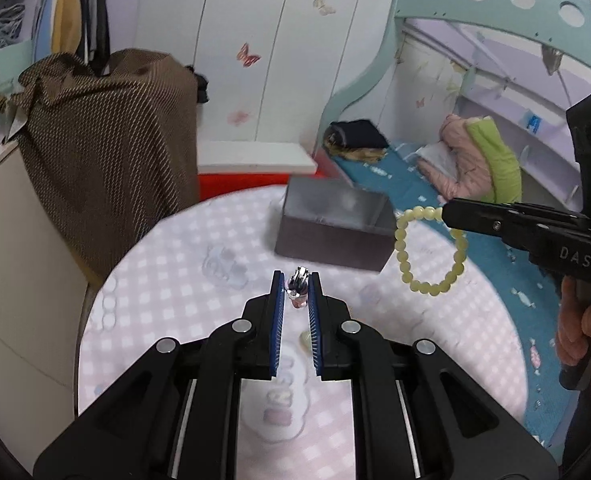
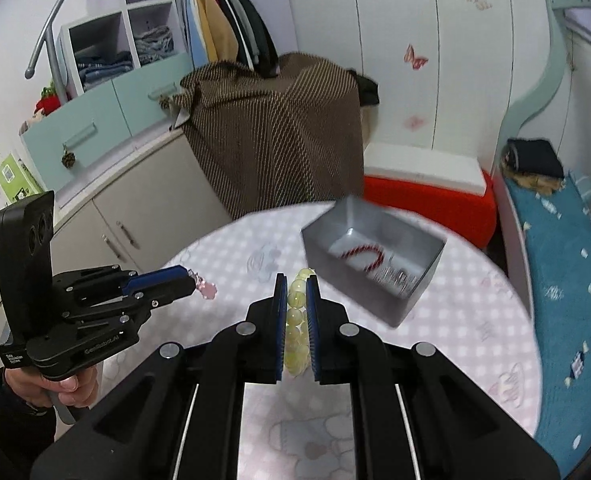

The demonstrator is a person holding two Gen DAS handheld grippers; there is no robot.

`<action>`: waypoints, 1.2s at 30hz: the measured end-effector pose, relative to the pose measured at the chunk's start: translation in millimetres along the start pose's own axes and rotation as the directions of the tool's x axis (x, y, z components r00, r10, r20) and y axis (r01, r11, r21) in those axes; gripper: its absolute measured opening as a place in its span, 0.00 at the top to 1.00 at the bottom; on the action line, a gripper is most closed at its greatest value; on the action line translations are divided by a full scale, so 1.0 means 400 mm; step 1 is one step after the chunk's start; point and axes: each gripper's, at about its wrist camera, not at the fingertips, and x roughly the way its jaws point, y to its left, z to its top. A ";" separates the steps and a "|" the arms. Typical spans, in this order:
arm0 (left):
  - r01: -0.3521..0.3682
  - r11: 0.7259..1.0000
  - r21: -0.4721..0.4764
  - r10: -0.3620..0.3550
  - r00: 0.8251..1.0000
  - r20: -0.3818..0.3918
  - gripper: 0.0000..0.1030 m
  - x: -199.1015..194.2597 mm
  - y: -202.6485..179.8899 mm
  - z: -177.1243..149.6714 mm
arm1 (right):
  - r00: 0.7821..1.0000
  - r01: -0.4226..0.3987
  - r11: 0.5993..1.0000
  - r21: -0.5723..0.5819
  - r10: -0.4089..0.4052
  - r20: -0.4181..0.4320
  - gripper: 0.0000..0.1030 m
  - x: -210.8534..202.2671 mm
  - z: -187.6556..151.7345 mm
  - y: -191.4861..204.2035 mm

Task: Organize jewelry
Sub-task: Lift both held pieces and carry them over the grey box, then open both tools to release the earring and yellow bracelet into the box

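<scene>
Left wrist view: my left gripper point(image 1: 296, 294) jaws pinch a small pink charm point(image 1: 297, 289), the grey box point(image 1: 335, 226) ahead to the right. Right wrist view: my right gripper point(image 2: 296, 294) jaws clamp the yellow bead bracelet point(image 2: 296, 320), nearer the box, just ahead-right.

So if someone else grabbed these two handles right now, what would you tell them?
Left gripper: shut on a small pink-and-silver trinket, held above the table.
Right gripper: shut on the yellow bead bracelet, held in the air near the grey box.
Done: a red-and-white bracelet and some silver pieces lie in the box.
Left: drop both held pieces into the box.
</scene>
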 end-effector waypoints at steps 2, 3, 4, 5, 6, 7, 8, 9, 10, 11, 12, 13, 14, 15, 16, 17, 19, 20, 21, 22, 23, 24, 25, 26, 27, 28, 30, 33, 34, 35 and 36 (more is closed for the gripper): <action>0.000 1.000 0.022 -0.001 1.000 0.028 0.89 -0.011 -0.010 0.036 | 0.999 0.017 1.000 -0.013 -0.017 0.032 0.92 -0.022 0.037 -0.011; 0.001 1.000 0.030 -0.003 0.999 0.040 0.89 -0.015 -0.014 0.051 | 0.999 0.023 1.000 -0.017 -0.023 0.043 0.92 -0.029 0.049 -0.017; 0.011 0.999 0.040 -0.013 0.998 0.055 0.89 -0.020 -0.018 0.079 | 0.998 0.031 0.999 -0.021 -0.030 0.060 0.92 -0.038 0.068 -0.024; 0.020 0.999 0.047 -0.023 0.997 0.067 0.89 -0.023 -0.023 0.103 | 0.997 0.039 0.999 -0.023 -0.037 0.072 0.92 -0.044 0.084 -0.032; 0.028 0.998 0.057 -0.033 0.996 0.080 0.89 -0.022 -0.029 0.134 | 0.996 0.045 0.999 -0.024 -0.043 0.081 0.92 -0.047 0.099 -0.040; 0.032 0.998 0.062 -0.037 0.996 0.083 0.89 -0.018 -0.032 0.154 | 0.995 0.052 0.998 -0.024 -0.050 0.089 0.92 -0.047 0.118 -0.051; 0.040 0.997 0.064 -0.046 0.996 0.083 0.89 -0.010 -0.037 0.177 | 0.994 0.060 0.998 -0.023 -0.058 0.094 0.92 -0.045 0.132 -0.060; 0.049 0.997 0.062 -0.054 0.995 0.083 0.89 -0.002 -0.040 0.197 | 0.993 0.069 0.997 -0.022 -0.067 0.096 0.92 -0.041 0.144 -0.068; 0.060 0.997 0.058 -0.064 0.995 0.081 0.89 0.010 -0.043 0.221 | 0.992 0.082 0.996 -0.019 -0.080 0.097 0.92 -0.033 0.159 -0.078; 0.068 0.996 0.059 -0.072 0.994 0.076 0.89 0.023 -0.048 0.241 | 0.992 0.091 0.996 -0.017 -0.089 0.094 0.92 -0.025 0.166 -0.086; 0.070 0.996 0.058 -0.075 0.995 0.073 0.89 0.035 -0.052 0.257 | 0.991 0.098 0.995 -0.013 -0.097 0.087 0.92 -0.011 0.176 -0.096; 0.071 0.996 0.061 -0.075 0.995 0.068 0.89 0.049 -0.060 0.277 | 0.992 0.101 0.995 -0.009 -0.100 0.082 0.92 -0.003 0.180 -0.102; 0.075 0.995 0.064 -0.079 0.995 0.058 0.89 0.064 -0.066 0.291 | 0.992 0.104 0.995 -0.003 -0.103 0.074 0.92 0.008 0.184 -0.108; 0.080 0.995 0.062 -0.083 0.995 0.049 0.89 0.078 -0.071 0.301 | 0.992 0.108 0.994 0.001 -0.108 0.062 0.92 0.026 0.186 -0.116; 0.082 0.995 0.063 -0.084 0.996 0.038 0.89 0.099 -0.078 0.315 | 0.993 0.110 0.994 0.004 -0.110 0.054 0.92 0.034 0.186 -0.121; 0.082 0.995 0.065 -0.083 0.996 0.021 0.89 0.122 -0.085 0.327 | 0.993 0.112 0.994 0.010 -0.112 0.042 0.92 0.050 0.184 -0.127; 0.078 0.995 0.064 -0.078 0.997 -0.005 0.89 0.162 -0.094 0.341 | 0.994 0.111 0.994 0.025 -0.111 0.021 0.92 0.074 0.181 -0.136; 0.076 0.995 0.064 -0.075 0.997 -0.017 0.89 0.178 -0.097 0.343 | 0.994 0.109 0.993 0.035 -0.110 0.009 0.92 0.088 0.177 -0.143; 0.076 0.995 0.064 -0.074 0.997 -0.033 0.89 0.199 -0.100 0.347 | 0.994 0.107 0.993 0.041 -0.107 0.002 0.92 0.095 0.175 -0.146; 0.075 0.995 0.062 -0.073 0.996 -0.042 0.89 0.214 -0.099 0.348 | 0.994 0.107 0.993 0.049 -0.106 -0.009 0.92 0.107 0.170 -0.152; 0.073 0.995 0.061 -0.070 0.996 -0.050 0.89 0.226 -0.100 0.349 | 0.994 0.108 0.993 0.054 -0.108 -0.017 0.92 0.115 0.169 -0.155; 0.073 0.996 0.059 -0.070 0.996 -0.062 0.89 0.241 -0.100 0.348 | 0.994 0.110 0.992 0.061 -0.109 -0.029 0.92 0.127 0.164 -0.161; 0.077 0.995 0.058 -0.073 0.995 -0.075 0.88 0.256 -0.102 0.346 | 0.994 0.110 0.992 0.064 -0.108 -0.037 0.92 0.134 0.163 -0.163; 0.078 0.995 0.059 -0.073 0.994 -0.082 0.88 0.264 -0.102 0.343 | 0.993 0.109 0.992 0.067 -0.106 -0.045 0.92 0.141 0.159 -0.167; 0.078 0.995 0.063 -0.072 0.993 -0.092 0.88 0.275 -0.102 0.343 | 0.993 0.109 0.992 0.068 -0.106 -0.051 0.92 0.144 0.157 -0.168; 0.077 0.995 0.065 -0.070 0.992 -0.101 0.88 0.284 -0.103 0.344 | 0.993 0.110 0.992 0.067 -0.106 -0.059 0.92 0.150 0.154 -0.171; 0.072 0.995 0.069 -0.064 0.992 -0.111 0.82 0.294 -0.103 0.343 | 0.992 0.111 0.991 0.075 -0.106 -0.063 0.90 0.152 0.154 -0.177; 0.040 0.998 0.046 -0.036 0.995 -0.088 0.23 0.292 -0.091 0.350 | 0.992 0.121 0.989 0.091 -0.116 -0.059 0.76 0.148 0.155 -0.185; 0.032 0.999 0.038 -0.029 0.997 -0.076 0.17 0.284 -0.082 0.351 | 0.991 0.127 0.988 0.092 -0.122 -0.057 0.71 0.145 0.154 -0.186; 0.029 0.999 0.034 -0.027 0.997 -0.072 0.17 0.279 -0.078 0.353 | 0.991 0.131 0.987 0.096 -0.127 -0.052 0.57 0.141 0.153 -0.188; 0.024 0.999 0.028 -0.022 0.997 -0.069 0.16 0.273 -0.071 0.355 | 0.990 0.134 0.986 0.098 -0.130 -0.047 0.39 0.136 0.151 -0.190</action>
